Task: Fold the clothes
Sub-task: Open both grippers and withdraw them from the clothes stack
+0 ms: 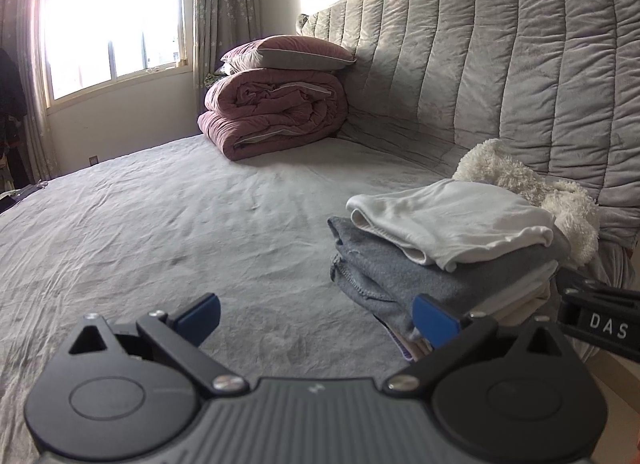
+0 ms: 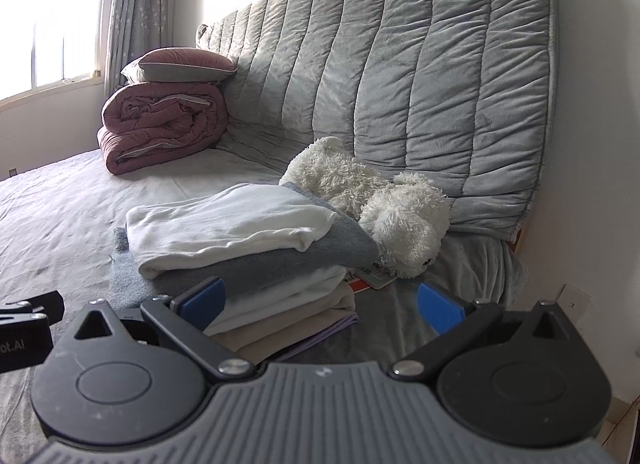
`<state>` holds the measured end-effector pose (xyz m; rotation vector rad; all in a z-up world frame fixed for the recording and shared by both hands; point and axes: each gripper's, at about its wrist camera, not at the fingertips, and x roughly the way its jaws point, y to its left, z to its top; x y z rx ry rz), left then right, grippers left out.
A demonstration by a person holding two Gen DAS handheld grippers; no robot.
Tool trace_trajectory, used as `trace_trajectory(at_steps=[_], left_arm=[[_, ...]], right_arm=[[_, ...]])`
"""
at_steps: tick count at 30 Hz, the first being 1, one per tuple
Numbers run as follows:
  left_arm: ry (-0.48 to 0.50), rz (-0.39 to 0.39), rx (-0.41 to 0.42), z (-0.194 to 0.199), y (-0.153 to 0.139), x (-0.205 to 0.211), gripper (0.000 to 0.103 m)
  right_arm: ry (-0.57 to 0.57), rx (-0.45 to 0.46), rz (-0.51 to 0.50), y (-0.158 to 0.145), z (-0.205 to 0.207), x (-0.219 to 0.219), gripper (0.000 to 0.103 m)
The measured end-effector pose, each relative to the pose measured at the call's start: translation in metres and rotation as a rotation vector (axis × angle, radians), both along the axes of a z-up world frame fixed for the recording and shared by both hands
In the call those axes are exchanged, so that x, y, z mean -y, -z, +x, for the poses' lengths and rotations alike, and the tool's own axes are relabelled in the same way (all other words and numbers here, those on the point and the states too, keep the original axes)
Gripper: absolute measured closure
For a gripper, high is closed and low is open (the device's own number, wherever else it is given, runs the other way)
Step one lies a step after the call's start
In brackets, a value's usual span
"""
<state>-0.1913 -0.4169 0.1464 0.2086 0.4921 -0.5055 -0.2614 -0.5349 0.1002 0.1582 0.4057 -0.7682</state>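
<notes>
A stack of folded clothes lies on the grey bed: a white garment (image 1: 452, 223) on top, a grey one (image 1: 404, 272) under it, then white, beige and purple layers. The same stack shows in the right wrist view, white top (image 2: 228, 219) over grey (image 2: 320, 252). My left gripper (image 1: 316, 318) is open and empty, low over the sheet at the stack's left front corner; its right fingertip (image 1: 434, 320) is against the stack's lower edge. My right gripper (image 2: 322, 306) is open and empty, its jaws either side of the stack's near right corner.
A white plush toy (image 2: 380, 207) lies behind the stack against the grey quilted headboard (image 2: 400, 75). A folded pink duvet (image 1: 272, 111) with a pillow (image 1: 288, 51) sits at the far corner. A card or booklet (image 2: 372, 278) lies beside the stack. The grey sheet (image 1: 160, 223) spreads left.
</notes>
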Motion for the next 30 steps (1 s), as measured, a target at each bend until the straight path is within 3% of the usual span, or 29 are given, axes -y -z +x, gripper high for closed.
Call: trace_trajectory(at_steps=[30], left_arm=[[0.058, 0.002, -0.035, -0.0076, 0.0062, 0.0081, 0.001]], right_arm=[[-0.029, 0.008, -0.017, -0.0018, -0.0011, 0.0000, 0.000]])
